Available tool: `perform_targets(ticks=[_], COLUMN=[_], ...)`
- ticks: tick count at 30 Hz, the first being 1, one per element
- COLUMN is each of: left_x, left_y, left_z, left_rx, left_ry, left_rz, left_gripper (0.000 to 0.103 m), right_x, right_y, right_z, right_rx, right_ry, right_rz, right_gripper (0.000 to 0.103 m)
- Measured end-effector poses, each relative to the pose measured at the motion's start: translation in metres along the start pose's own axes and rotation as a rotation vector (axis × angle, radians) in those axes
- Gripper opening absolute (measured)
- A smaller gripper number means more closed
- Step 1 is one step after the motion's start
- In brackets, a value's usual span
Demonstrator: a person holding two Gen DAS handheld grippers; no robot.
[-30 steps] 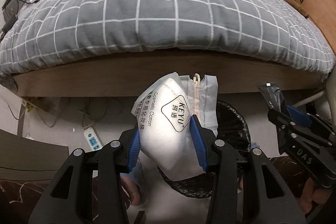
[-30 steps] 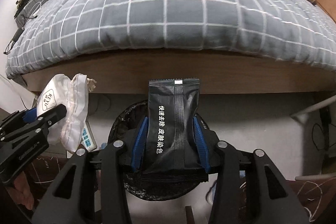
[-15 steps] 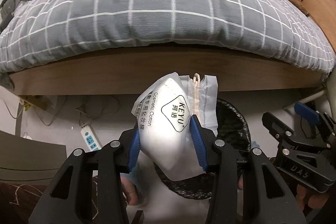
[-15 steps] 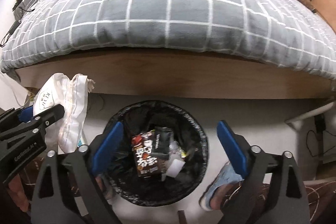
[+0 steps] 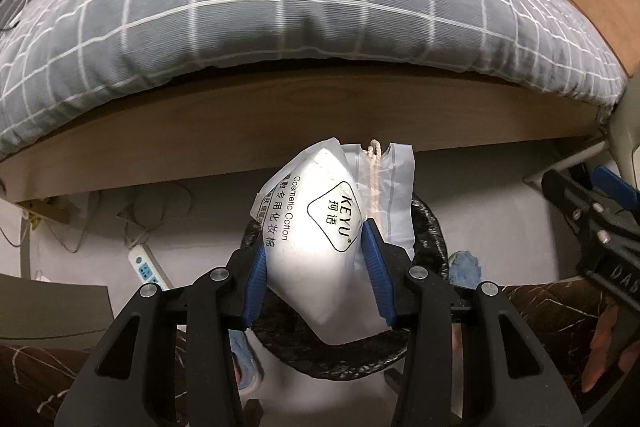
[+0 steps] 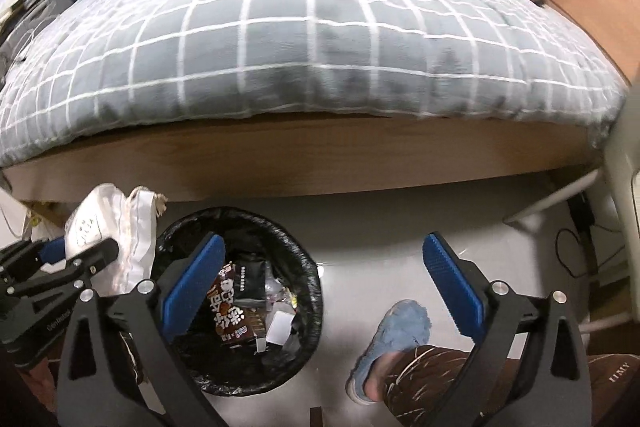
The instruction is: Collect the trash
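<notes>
The white cotton-pad bag (image 5: 320, 239), a soft, crumpled plastic pouch printed with a KEYU label and trailing a drawstring, was pinched between the blue fingers (image 5: 376, 267) of the left gripper (image 5: 316, 271) and hung above the near rim of the black-lined trash bin (image 6: 308, 267), on the floor beside the bed (image 6: 320, 155). The step in hand looked like carrying it over the bin; next it would need centring over the opening, then a release. The right gripper (image 6: 324, 283) was empty, its fingers opening wide, nothing between them. A black sachet (image 6: 250, 283) and other wrappers already lay in the bin.
</notes>
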State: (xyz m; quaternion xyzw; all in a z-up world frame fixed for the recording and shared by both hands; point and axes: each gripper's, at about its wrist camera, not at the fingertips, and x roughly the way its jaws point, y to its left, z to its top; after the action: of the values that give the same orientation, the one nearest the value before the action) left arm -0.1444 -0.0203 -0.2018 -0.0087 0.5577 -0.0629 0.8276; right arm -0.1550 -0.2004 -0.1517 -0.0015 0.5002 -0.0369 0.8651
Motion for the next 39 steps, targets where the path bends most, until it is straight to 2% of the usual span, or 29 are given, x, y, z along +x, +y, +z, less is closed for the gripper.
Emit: perform_targets(ticks=[4,10,17,21,31,39], left_x=[-0.003,-0.010,-0.059,-0.107,-0.199,-0.244], left_y=[-0.007,-0.007,0.003,0.008,0.018,0.018], left_z=[-0.001,0.002,0.018,0.029,0.029,0.003], left_rx=[0.010,0.011,-0.015,-0.019,-0.040,-0.035], left_ry=[-0.007,-0.038,-0.150,-0.233,-0.345,-0.389], left_rz=[0.001,0.032,0.050,0.053,0.058,0.054], left_gripper=[0.050,0.074,0.098,0.097,0.097,0.097], right_x=[-0.002,-0.010,-0.046,-0.082,-0.181,-0.212], right_y=[-0.004,-0.002,0.011,0.020,0.031,0.029], right_z=[0.001,0.006,0.024,0.037,0.040,0.028], right_rx=[0.007,0.019,0.001,-0.011,-0.043,-0.037], right_ry=[-0.006,-0.020,-0.091,-0.133,-0.278,-0.296], right_rz=[-0.004,-0.001,0.015,0.019,0.006,0.032], right_gripper=[0.095,0.095,0.095,0.095,0.095,0.095])
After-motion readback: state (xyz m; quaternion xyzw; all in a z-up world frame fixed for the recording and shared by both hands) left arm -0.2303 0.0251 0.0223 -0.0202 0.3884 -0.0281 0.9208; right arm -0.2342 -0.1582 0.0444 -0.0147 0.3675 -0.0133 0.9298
